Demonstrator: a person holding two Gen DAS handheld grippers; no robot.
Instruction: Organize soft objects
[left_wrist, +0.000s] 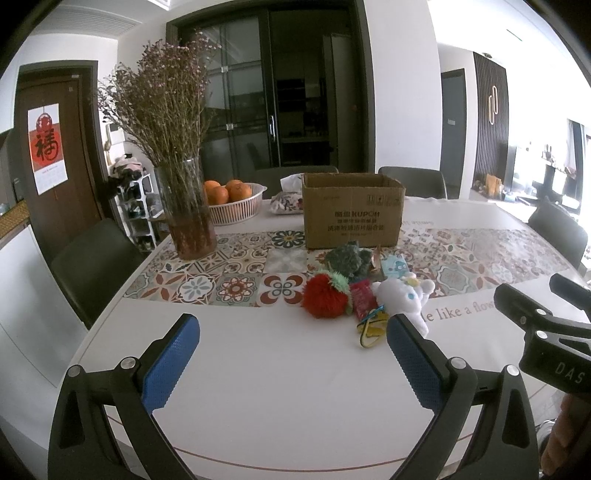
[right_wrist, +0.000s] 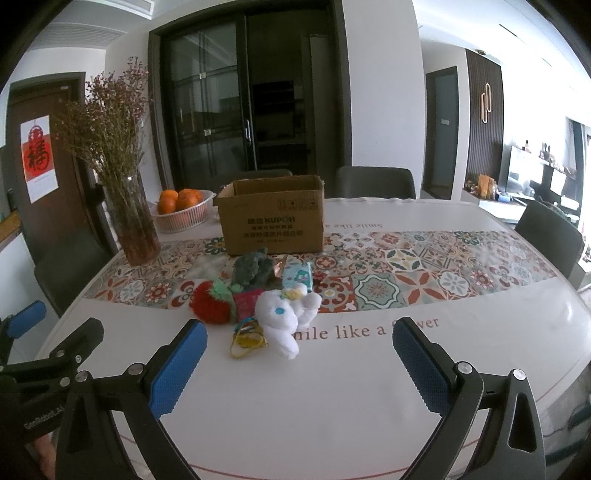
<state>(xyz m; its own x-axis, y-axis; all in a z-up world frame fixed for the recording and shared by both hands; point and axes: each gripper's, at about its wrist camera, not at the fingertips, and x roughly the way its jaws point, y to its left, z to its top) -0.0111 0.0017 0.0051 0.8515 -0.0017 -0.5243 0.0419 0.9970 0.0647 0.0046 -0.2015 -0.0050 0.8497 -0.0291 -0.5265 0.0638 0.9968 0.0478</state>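
1. Hovering with fingers spread and nothing held, the left gripper (left_wrist: 293, 354) has the white plush bunny (left_wrist: 404, 295) just beyond its right fingertip.
2. Gaping equally, the right gripper (right_wrist: 299, 358) has the bunny and red plush strawberry (right_wrist: 212, 302) beyond its left fingertip, before the cardboard box (right_wrist: 271, 218).

The counter (right_wrist: 369, 369) is white with a band of patterned tiles in red, teal and cream, and dark lettering beside it. A red strawberry plush (right_wrist: 210, 301) has a green leafy top; the plush rabbit (right_wrist: 280, 314) is white with a blue eye. Behind sit a dark green plush (right_wrist: 253, 269) and a plain brown cardboard box (right_wrist: 271, 218) (dark print on its front). Oranges (left_wrist: 225, 192) fill a white basket (left_wrist: 240, 212). Each gripper (left_wrist: 293, 354) (right_wrist: 299, 360) has black arms and blue textured pads.
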